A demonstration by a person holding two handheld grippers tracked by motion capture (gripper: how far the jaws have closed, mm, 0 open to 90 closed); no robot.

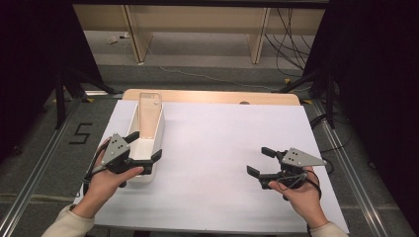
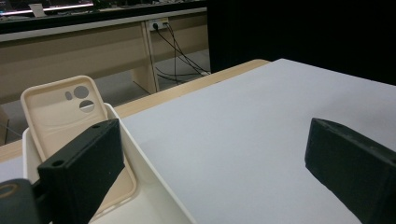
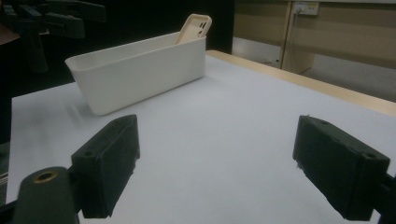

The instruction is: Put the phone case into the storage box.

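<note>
Left gripper (image 1: pixel 144 148) jaws gape wide astride the smooth white bin's (image 1: pixel 156 129) near wall; right gripper (image 1: pixel 260 162), well apart from it, gapes wide, holding nothing

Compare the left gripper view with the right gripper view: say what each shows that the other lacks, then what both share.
Left gripper view alone: the inside of the white bin, with the beige phone case leaning in it, inner face and camera holes toward the camera, and one jaw of the left gripper hanging over the bin's inside.

Right gripper view alone: the bin's whole outer side wall, and the right gripper open over the bare white sheet.

Both: the bin, the phone case standing above its rim, the white sheet, and wide-open black jaws.
</note>
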